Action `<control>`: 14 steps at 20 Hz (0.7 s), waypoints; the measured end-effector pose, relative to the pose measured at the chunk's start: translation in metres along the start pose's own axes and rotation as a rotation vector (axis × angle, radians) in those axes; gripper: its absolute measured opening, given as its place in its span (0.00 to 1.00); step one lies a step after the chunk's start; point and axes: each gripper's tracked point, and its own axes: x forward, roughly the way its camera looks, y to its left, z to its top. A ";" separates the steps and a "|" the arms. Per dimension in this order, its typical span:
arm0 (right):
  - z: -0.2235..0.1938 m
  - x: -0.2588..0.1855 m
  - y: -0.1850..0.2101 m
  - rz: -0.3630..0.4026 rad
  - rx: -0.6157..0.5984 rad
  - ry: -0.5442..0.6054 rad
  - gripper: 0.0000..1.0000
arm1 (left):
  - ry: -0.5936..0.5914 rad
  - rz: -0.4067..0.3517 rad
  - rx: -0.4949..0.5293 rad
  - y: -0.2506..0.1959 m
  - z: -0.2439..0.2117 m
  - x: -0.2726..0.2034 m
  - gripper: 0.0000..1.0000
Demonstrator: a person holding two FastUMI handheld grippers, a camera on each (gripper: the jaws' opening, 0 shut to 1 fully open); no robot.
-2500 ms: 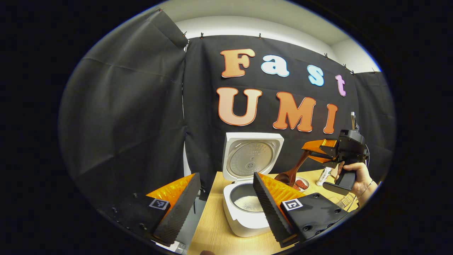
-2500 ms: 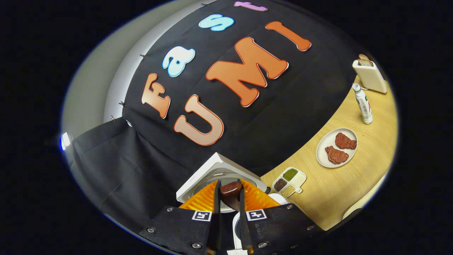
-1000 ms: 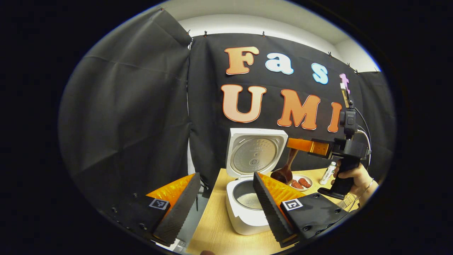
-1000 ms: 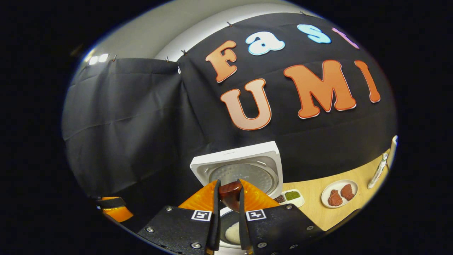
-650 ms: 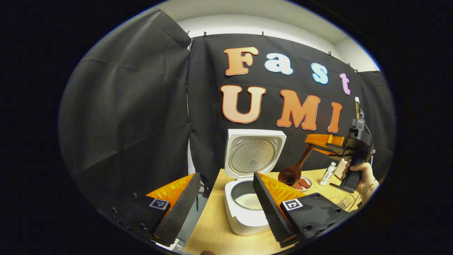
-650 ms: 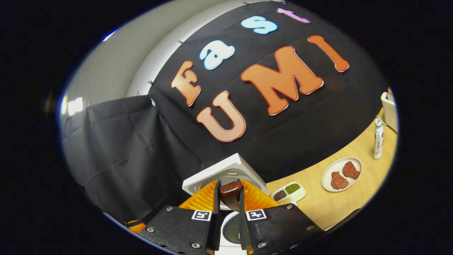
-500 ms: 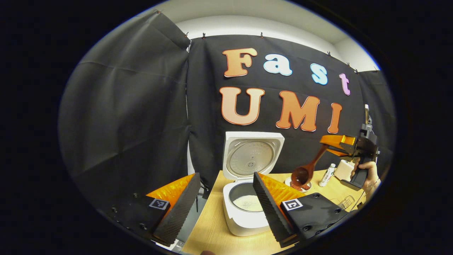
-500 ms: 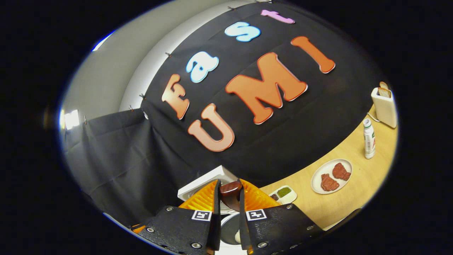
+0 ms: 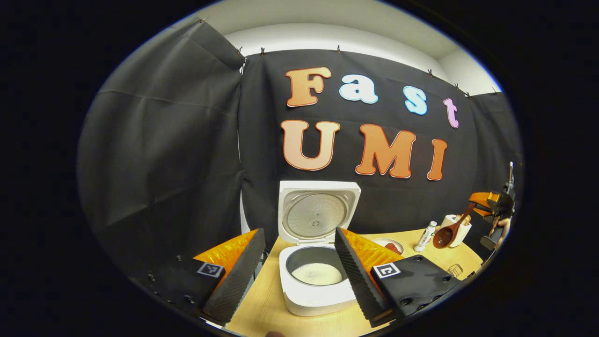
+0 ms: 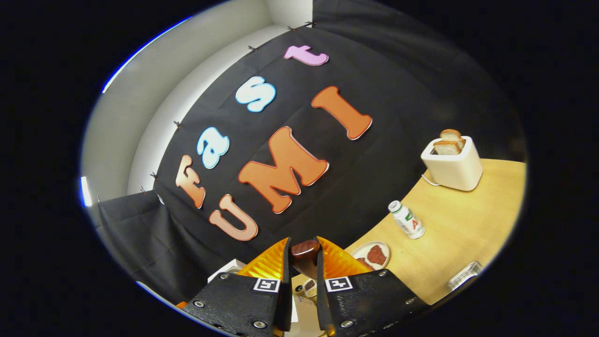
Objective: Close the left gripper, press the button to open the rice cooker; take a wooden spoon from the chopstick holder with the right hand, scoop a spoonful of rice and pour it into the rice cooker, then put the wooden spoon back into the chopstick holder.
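Wooden surface [image 9: 281,304]: rice cooker [image 9: 318,281] open, rice inside; my right hand-held gripper [image 10: 303,262] clamps the wooden spoon [image 10: 305,252], return pending; left hand-held gripper [image 9: 299,271] gapes.

1. Staged kitchen booth; black cloth [image 9: 164,154] pinned over white walls.
2. Wooden table [image 10: 458,224] carries kitchen goods; open rice cooker [image 9: 316,262], toaster [image 10: 451,164] with bread, bottle [image 10: 406,219], plate of meat [image 10: 372,255].

1. In the left gripper view we face the black cloth wall [image 9: 164,154] from near the open white rice cooker [image 9: 318,262].
2. In the right gripper view we look tilted, higher, over the light wooden surface [image 10: 463,229]; both share its white plate of meat [image 10: 372,255].
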 end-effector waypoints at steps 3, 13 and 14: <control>0.020 -0.024 -0.049 -0.064 0.000 -0.020 0.21 | -0.007 0.005 0.022 -0.011 0.004 -0.003 1.00; 0.027 -0.084 -0.153 -0.201 0.057 -0.013 0.21 | -0.016 0.039 0.018 -0.036 0.006 -0.019 1.00; 0.025 -0.090 -0.158 -0.211 0.064 -0.011 0.21 | -0.016 0.039 0.020 -0.038 0.006 -0.020 1.00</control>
